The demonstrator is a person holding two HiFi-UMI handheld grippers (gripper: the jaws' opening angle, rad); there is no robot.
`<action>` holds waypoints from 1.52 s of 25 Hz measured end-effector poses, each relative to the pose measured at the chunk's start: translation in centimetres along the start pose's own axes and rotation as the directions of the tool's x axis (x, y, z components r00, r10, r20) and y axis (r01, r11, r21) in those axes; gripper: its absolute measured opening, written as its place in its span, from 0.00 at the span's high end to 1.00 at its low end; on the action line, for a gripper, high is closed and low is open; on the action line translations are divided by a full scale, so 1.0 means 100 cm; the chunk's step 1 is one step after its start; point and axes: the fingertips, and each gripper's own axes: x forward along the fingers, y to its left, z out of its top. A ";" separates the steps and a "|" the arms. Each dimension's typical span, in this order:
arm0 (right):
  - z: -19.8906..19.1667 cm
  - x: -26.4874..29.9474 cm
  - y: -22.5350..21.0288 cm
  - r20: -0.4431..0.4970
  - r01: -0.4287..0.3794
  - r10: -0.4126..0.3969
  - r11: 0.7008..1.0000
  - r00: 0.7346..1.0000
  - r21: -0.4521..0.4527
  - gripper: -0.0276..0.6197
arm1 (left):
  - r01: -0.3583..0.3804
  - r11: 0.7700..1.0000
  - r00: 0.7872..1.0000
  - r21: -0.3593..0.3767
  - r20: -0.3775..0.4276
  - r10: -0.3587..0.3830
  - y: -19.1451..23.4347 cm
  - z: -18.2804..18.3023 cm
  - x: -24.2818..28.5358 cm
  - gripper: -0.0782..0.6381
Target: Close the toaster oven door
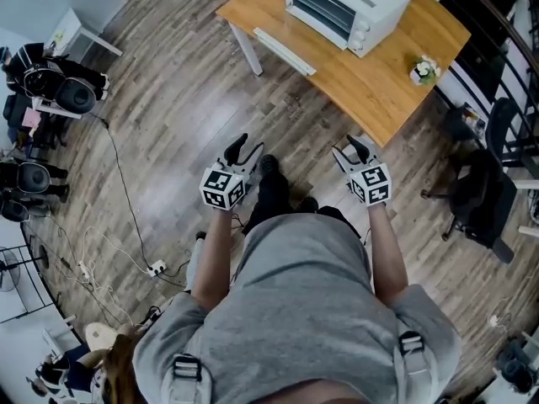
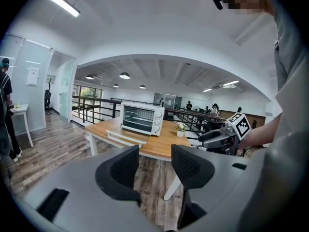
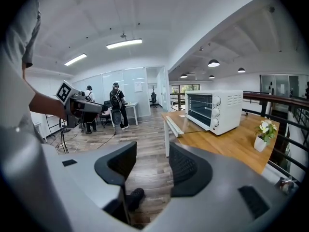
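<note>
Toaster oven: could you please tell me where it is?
Head view, top centre: the toaster oven stands on the wooden table, small flower pot to its right.

The person stands on the wooden floor (image 1: 168, 124), a little apart from the table (image 1: 370, 91). The left gripper (image 1: 250, 145) and the right gripper (image 1: 344, 146) are both held low in front of the body, jaws apart and empty. On the table is a white toaster oven (image 1: 345, 7) (its door (image 1: 284, 50) lies folded down, open), with a small flower pot (image 1: 424, 71) near it.
</note>
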 end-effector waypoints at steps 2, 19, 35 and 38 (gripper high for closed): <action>0.002 0.006 -0.005 -0.006 0.012 -0.012 1.000 1.000 0.007 0.62 | 0.003 1.000 1.000 -0.007 -0.002 -0.003 0.010 0.001 0.006 0.58; 0.051 0.125 -0.027 -0.052 0.064 -0.061 0.997 0.997 0.052 0.64 | 0.077 0.996 0.996 -0.046 -0.034 -0.079 0.138 0.031 0.081 0.58; 0.067 0.203 -0.039 -0.138 0.146 -0.133 0.986 0.981 0.083 0.65 | 0.199 0.980 0.976 -0.032 -0.086 -0.201 0.223 0.058 0.145 0.58; 0.069 0.212 -0.043 -0.153 0.171 -0.156 0.981 0.976 0.090 0.65 | 0.220 0.975 0.970 -0.031 -0.096 -0.222 0.238 0.061 0.153 0.58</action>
